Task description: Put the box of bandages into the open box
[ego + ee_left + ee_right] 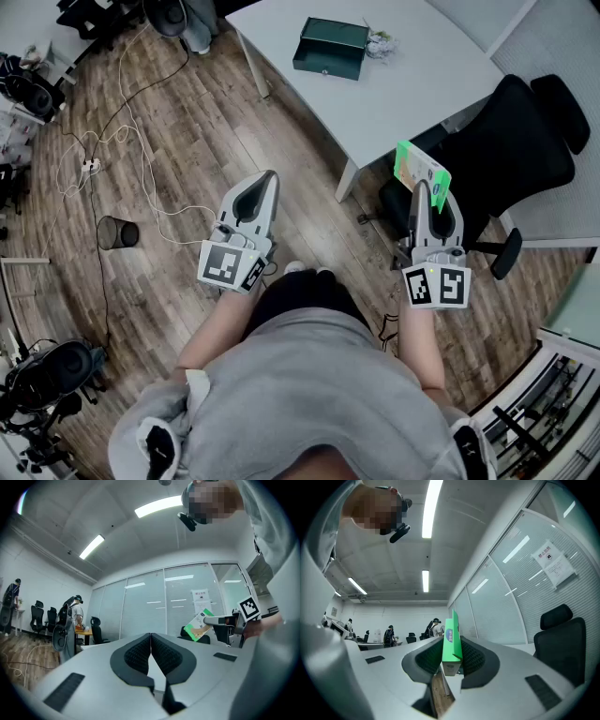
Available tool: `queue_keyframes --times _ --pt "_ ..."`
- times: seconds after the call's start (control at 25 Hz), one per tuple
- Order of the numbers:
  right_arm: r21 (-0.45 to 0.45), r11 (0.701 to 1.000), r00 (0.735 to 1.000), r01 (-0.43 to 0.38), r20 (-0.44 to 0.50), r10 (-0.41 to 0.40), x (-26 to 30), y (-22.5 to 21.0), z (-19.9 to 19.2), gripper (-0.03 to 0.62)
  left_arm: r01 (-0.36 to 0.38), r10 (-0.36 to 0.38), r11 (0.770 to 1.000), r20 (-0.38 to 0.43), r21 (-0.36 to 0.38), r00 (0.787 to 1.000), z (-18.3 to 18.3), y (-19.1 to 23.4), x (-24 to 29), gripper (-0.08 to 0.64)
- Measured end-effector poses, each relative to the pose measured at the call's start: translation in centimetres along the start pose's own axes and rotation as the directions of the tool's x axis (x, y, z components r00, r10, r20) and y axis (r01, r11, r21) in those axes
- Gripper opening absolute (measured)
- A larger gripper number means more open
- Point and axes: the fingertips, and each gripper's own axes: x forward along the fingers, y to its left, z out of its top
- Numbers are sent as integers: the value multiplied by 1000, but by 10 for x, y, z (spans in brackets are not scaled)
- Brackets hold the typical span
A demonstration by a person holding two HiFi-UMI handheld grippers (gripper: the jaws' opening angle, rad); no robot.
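Note:
A green and white box of bandages (420,172) is clamped in my right gripper (424,192), held up over the black office chair (506,150). In the right gripper view the box (452,645) stands on edge between the two pads. My left gripper (266,184) is shut with nothing in it, held over the wood floor; its pads (151,656) meet. The open dark green box (331,47) rests on the white table (412,84) at the far end, well ahead of both grippers. From the left gripper view the bandage box (198,626) and the right gripper show to the right.
A crumpled white item (379,43) lies beside the green box. Cables (112,150) and a small black bin (117,232) are on the floor at left. White table legs (347,180) stand between the grippers. People stand far off in the room (75,613).

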Motion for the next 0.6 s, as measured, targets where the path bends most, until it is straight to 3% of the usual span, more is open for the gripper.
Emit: queue_keyframes --times 0.36,0.6 --pt "-13 997 997 -73 26 73 0 16 9 115 10 -10 1000 15 13 1000 5 -8 -1 20" --pt "58 996 997 -70 47 67 0 12 11 115 8 -8 1000 25 22 1000 9 -3 -1 20"
